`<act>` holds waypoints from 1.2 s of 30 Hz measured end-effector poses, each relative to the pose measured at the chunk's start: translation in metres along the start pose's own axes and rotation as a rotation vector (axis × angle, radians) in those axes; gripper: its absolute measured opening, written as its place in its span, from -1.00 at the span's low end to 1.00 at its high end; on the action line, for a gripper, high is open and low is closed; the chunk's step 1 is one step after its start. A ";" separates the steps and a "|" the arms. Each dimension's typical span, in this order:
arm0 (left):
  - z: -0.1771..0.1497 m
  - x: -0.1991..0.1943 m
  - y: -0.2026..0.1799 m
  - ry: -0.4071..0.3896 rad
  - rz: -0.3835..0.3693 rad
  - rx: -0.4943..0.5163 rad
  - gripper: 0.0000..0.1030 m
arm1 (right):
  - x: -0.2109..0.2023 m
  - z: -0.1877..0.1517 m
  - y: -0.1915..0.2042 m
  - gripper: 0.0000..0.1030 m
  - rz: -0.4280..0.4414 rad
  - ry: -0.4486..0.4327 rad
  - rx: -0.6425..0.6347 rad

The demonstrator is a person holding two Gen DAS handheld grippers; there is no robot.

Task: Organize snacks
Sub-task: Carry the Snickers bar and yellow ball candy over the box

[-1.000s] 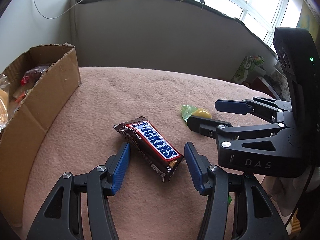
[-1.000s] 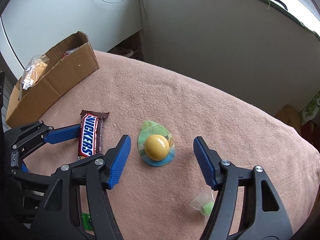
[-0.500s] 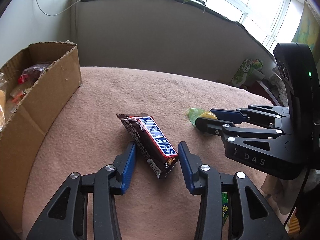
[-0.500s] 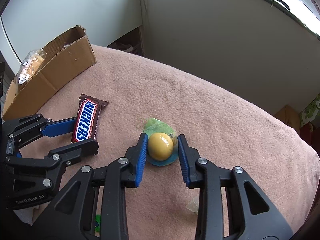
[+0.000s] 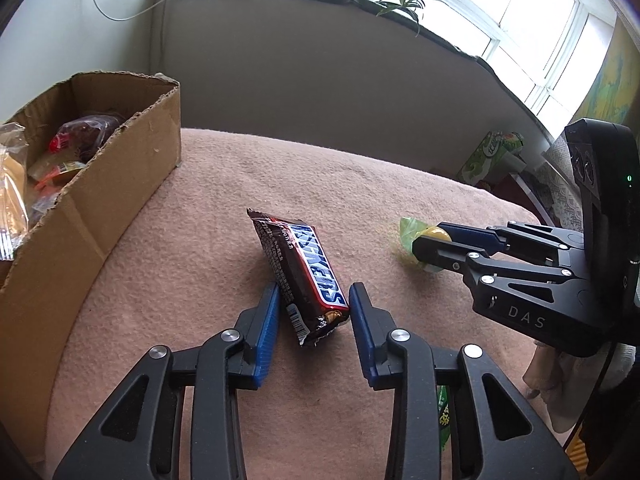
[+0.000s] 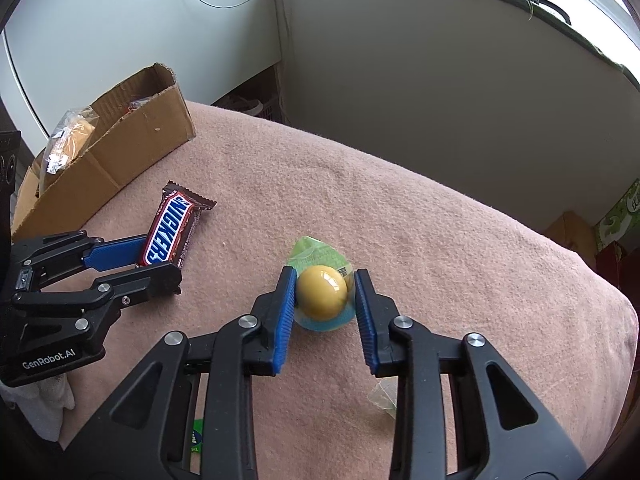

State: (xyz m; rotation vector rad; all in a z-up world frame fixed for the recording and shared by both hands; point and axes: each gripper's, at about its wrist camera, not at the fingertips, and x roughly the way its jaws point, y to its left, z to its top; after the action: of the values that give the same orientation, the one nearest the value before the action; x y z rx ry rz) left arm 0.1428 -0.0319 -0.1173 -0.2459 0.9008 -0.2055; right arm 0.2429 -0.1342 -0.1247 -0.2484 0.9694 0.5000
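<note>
A Snickers bar (image 5: 301,270) lies on the pink blanket (image 5: 224,208); its near end sits between the blue pads of my left gripper (image 5: 314,304), which is shut on it. The bar also shows in the right wrist view (image 6: 170,230). A yellow ball candy in a green-blue blister pack (image 6: 322,292) is pinched between the pads of my right gripper (image 6: 324,284). The right gripper also shows in the left wrist view (image 5: 434,242), shut on the candy (image 5: 434,234).
An open cardboard box (image 5: 100,184) with several bagged snacks stands at the left, also in the right wrist view (image 6: 120,152). A small clear wrapper (image 6: 382,396) and a green packet (image 5: 443,416) lie near the front edge. A wall and a windowsill with plants are behind.
Both grippers have closed from wide open: the left on the Snickers bar, the right on the yellow candy pack. Both views have moved slightly forward.
</note>
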 end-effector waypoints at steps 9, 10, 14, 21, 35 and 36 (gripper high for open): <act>-0.001 -0.028 0.009 -0.045 -0.009 -0.014 -0.36 | -0.025 -0.001 0.002 -0.42 -0.007 -0.045 -0.004; 0.000 -0.031 0.009 -0.053 -0.010 -0.015 -0.36 | -0.029 0.000 0.002 -0.42 -0.006 -0.051 -0.005; 0.003 -0.047 0.009 -0.084 -0.011 -0.010 -0.36 | -0.046 0.003 0.008 -0.42 -0.007 -0.080 -0.015; 0.006 -0.070 0.012 -0.132 0.008 -0.002 -0.36 | -0.072 0.009 0.026 -0.42 0.004 -0.139 -0.025; 0.005 -0.121 0.049 -0.232 0.065 -0.035 -0.36 | -0.086 0.045 0.089 -0.42 0.045 -0.205 -0.084; 0.005 -0.125 0.054 -0.237 0.071 -0.038 -0.36 | -0.085 0.048 0.094 -0.42 0.048 -0.207 -0.089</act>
State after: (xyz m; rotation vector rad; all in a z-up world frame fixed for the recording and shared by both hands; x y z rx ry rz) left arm 0.0751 0.0545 -0.0372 -0.2675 0.6772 -0.0908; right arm 0.1903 -0.0586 -0.0255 -0.2487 0.7542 0.6020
